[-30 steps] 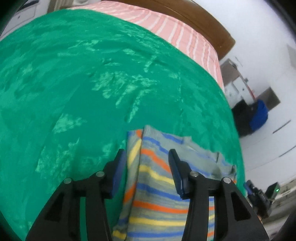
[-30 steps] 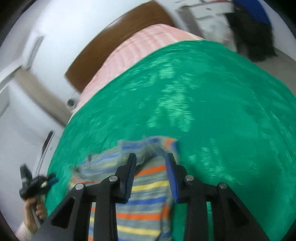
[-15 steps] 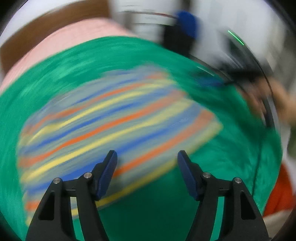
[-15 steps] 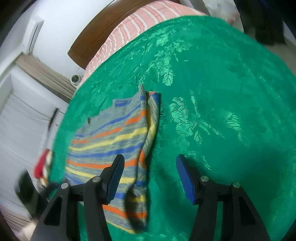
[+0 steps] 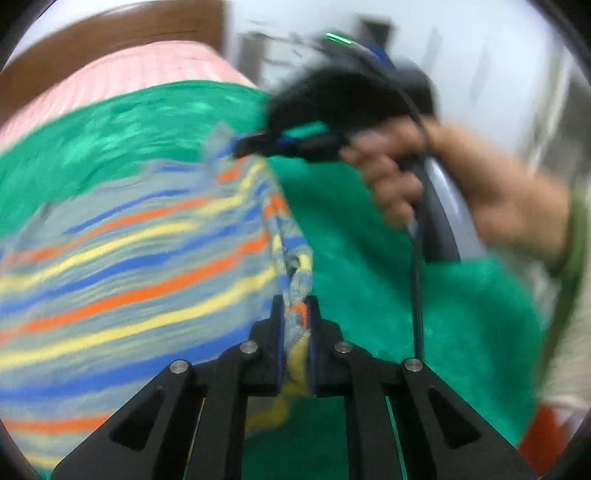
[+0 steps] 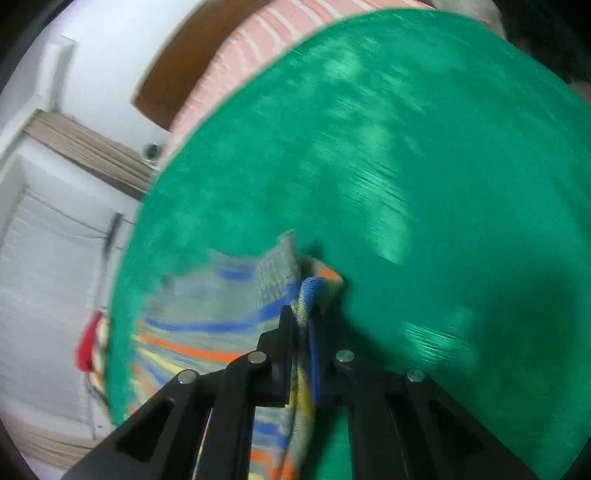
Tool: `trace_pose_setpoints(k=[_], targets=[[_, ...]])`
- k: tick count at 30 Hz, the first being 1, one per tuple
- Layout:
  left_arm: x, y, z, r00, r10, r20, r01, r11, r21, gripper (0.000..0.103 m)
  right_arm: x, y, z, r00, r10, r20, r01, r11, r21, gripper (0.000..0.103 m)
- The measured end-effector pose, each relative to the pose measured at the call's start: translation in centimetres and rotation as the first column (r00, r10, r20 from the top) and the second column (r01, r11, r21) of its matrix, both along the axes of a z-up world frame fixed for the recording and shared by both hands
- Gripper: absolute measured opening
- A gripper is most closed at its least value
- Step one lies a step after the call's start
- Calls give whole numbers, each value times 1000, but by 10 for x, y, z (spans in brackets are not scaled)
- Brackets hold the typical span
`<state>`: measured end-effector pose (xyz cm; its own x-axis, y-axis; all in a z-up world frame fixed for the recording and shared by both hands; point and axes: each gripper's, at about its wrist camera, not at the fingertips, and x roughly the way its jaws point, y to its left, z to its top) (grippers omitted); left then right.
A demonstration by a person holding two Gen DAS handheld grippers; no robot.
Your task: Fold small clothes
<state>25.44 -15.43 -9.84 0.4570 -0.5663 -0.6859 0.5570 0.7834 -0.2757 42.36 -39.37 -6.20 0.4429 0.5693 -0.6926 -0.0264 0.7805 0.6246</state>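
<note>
A small knitted garment point(image 5: 129, 258) with grey, blue, orange and yellow stripes lies on a green bedspread point(image 5: 369, 240). My left gripper point(image 5: 295, 306) has the garment's bunched near right edge between its pads, which are closing tight on it. In the same view my right gripper point(image 5: 240, 146), held by a person's hand point(image 5: 388, 173), pinches the far right corner. The right wrist view shows that gripper point(image 6: 304, 314) shut on a folded corner of the garment point(image 6: 207, 332), which hangs away to the left. Both views are blurred by motion.
The green bedspread point(image 6: 369, 147) stretches far beyond the garment. A pink striped sheet point(image 5: 147, 70) and a brown wooden headboard point(image 5: 110, 33) lie at the far end. Left of the bed's edge in the right wrist view are white walls and something red point(image 6: 86, 347).
Both grippers stood open half a second ago and now pinch the garment's right edge. The left one swung round to the near corner; the right one dropped onto the far corner.
</note>
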Motion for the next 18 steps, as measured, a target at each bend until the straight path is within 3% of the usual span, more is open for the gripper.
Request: trace_pose_setpoints(k=[3,5,9,11,13,14,15,18], targets=[[-3,79,26,992,124,-38,-129,978,-162,8,-2,41,49,990,108,89,-108,994,-7,8],[-10,135,35,974,218,-63,-226,949,-219,8,-1,88,81,972,194,133,-194,981,-12,8],[-19,209,34,927,369,-69,-376,906,-196,9,9,194,103,931,318,180,-319,948,-23,8],[-21,236,23,893,441,-95,-450,881,-142,16,13,238,95,920,349,178,-350,936,-27,8],[-29,262,12,843,529,-95,-534,845,-26,48,14,278,76,920,353,168,-360,933,13,19],[-34,272,10,831,548,-95,-551,834,-6,53,12,292,64,928,343,149,-353,934,53,36],[-41,283,11,821,563,-99,-566,824,-12,59,9,299,55,940,317,126,-330,940,93,45],[-57,305,20,816,571,-91,-578,811,-86,72,-14,284,47,957,263,121,-277,954,114,45]])
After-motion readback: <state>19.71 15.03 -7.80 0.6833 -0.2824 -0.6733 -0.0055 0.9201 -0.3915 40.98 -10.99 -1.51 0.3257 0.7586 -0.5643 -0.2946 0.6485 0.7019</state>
